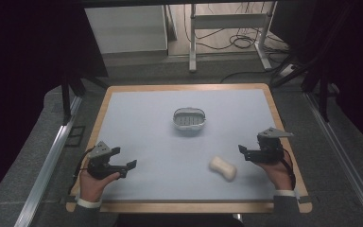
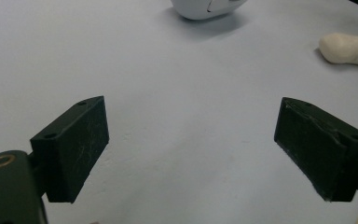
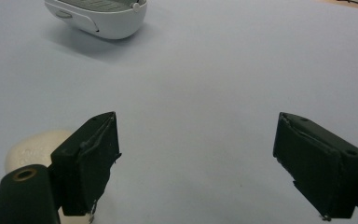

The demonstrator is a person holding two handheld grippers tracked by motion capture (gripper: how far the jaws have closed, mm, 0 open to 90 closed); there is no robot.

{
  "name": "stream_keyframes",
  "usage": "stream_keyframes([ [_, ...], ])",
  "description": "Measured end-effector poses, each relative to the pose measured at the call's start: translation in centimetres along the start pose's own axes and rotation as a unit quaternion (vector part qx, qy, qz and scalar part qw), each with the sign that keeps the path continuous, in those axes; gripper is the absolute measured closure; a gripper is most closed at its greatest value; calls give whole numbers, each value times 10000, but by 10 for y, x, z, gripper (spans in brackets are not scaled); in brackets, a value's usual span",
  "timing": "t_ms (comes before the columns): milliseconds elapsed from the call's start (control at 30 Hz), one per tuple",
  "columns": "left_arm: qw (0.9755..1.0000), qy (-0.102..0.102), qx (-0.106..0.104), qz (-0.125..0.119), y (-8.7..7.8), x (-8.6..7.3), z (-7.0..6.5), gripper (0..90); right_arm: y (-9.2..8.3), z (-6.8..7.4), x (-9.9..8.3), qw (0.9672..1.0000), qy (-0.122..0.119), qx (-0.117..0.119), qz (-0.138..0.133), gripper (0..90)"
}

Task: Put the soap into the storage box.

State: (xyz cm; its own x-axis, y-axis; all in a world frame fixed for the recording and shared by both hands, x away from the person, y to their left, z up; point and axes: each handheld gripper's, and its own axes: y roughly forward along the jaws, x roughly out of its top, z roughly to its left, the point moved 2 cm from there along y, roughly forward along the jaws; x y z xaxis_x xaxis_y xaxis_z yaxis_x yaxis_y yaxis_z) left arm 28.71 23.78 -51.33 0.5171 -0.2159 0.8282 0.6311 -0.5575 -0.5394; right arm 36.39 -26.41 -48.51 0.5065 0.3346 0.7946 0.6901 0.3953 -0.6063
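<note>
Lying bare on the pale tabletop (image 1: 146, 123), lower right of centre in the high view: cream soap bar (image 1: 223, 168), just left of the right gripper (image 1: 244, 152), untouched. In the right gripper view, peeking out behind the left finger (image 3: 91, 161), outside the gap. Fingers spread wide, nothing between. Left gripper (image 1: 128, 166) likewise spread, well apart. White soap dish (image 1: 189, 118) at centre.

Overhead faces forward; both low gripper views (close) share dish (image 1: 189, 119).
</note>
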Motion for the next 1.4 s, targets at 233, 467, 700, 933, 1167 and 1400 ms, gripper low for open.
stream_keyframes([
  [233, 10000, 24, -81, 48, 5, 0, -2, 104, 1, 7, 4, 9999, -66, 65, 92, 142],
  [467, 9999, -1, -118, 42, 2, 0, -2, 104, -3, 16, 10, 9991, -267, 19, 317, 146],
  [700, 9999, 23, -76, 62, 0, -2, -4, 104, -7, 21, 19, 9973, -446, 112, 574, 170],
  [933, 9998, 43, -50, 161, 2, -3, -5, 95, -4, 27, 26, 9931, -718, 331, 869, 172],
  [1167, 9998, 51, -72, 189, 2, -3, -5, 80, -6, 32, 30, 9905, -839, 361, 1031, 174],
  [1400, 9998, 35, -72, 165, 2, -3, -5, 66, -5, 39, 35, 9865, -964, 422, 1258, 174],
])
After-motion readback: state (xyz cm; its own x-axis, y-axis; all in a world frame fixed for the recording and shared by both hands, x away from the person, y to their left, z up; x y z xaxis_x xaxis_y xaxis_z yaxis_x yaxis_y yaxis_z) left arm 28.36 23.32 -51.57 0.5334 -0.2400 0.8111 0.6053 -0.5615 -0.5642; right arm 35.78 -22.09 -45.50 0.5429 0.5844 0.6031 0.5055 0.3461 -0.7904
